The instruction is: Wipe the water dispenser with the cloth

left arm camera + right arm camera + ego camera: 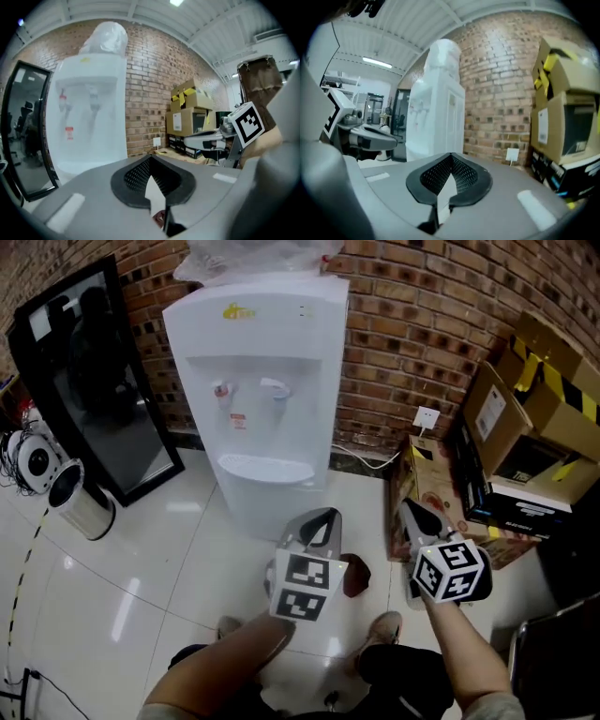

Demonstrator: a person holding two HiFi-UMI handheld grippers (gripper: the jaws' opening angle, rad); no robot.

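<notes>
The white water dispenser stands against the brick wall, straight ahead in both gripper views. A dark red cloth appears to lie on the white floor just in front of my feet, and a sliver of it shows low between the left jaws. My left gripper hangs in the air short of the dispenser's base, shut, with nothing at its tips. To its right my right gripper is at about the same distance, also shut and empty.
A clear plastic bag sits on top of the dispenser. A black-framed glass panel leans on the wall at left, beside a steel bin. Cardboard boxes are stacked at right, near a wall socket.
</notes>
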